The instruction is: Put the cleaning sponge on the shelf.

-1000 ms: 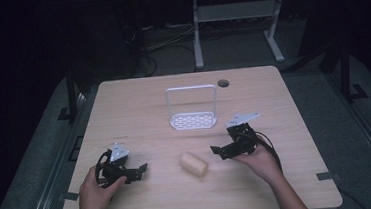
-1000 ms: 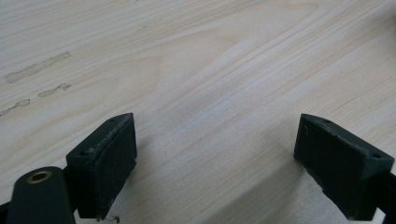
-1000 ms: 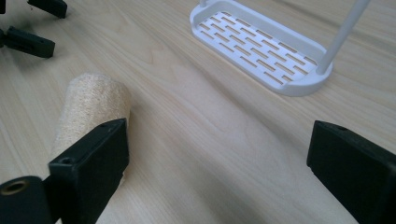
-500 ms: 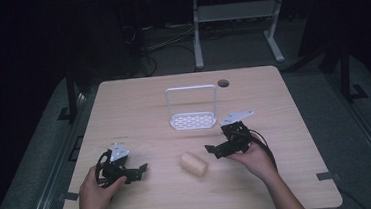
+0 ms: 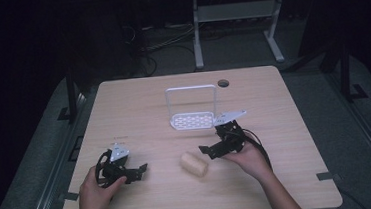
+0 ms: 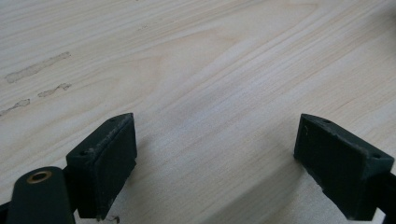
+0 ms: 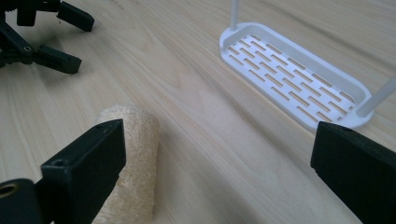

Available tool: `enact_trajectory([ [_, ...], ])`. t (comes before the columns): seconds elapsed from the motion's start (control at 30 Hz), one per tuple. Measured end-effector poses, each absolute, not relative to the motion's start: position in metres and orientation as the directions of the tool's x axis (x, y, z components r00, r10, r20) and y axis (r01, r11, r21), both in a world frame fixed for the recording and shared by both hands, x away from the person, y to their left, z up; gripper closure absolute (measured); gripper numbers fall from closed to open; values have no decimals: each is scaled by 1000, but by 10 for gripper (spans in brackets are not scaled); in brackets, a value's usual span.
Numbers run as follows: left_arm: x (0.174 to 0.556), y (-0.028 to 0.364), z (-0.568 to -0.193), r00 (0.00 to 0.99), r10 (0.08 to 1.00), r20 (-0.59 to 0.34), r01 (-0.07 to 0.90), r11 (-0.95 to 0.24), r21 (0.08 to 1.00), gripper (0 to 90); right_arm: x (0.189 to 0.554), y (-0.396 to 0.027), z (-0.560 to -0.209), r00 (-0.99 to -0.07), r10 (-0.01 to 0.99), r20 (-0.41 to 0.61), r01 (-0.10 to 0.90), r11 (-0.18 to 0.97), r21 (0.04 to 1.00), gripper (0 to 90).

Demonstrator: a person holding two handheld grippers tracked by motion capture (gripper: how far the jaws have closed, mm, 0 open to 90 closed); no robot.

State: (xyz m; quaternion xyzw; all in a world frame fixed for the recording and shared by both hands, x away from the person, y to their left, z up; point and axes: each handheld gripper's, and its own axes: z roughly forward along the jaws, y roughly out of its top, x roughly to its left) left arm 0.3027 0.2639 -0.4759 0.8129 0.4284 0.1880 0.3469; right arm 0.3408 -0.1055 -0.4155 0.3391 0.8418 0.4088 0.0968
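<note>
A beige, rough-textured roll [image 5: 194,165] lies on the wooden table [image 5: 285,126] near the front middle. My right gripper [image 5: 207,151] sits just right of it, open, jaws pointing left. In the right gripper view the roll [image 7: 133,158] lies in front of the left jaw, and my right gripper [image 7: 219,163] has only bare table between its jaws. My left gripper [image 5: 139,171] rests open at the front left, about a hand's width from the roll. In its own view my left gripper [image 6: 215,158] spans only wood grain.
A white rack [image 5: 193,120] with a slotted base and a tall hoop handle stands behind the roll at mid-table; its base [image 7: 294,79] lies ahead of the right gripper. A round cable hole [image 5: 223,83] sits near the far edge. The left gripper [image 7: 79,42] appears far off.
My right gripper has slid a little to the left, closer to the roll. The left gripper and the roll have stayed put.
</note>
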Motion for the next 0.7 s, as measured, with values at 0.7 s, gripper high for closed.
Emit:
enact_trajectory([
  [0.7,303,264,-476,562,827,9,566,-392,725,125,334,-82,-419,-796,594,119,469,478,742,26],
])
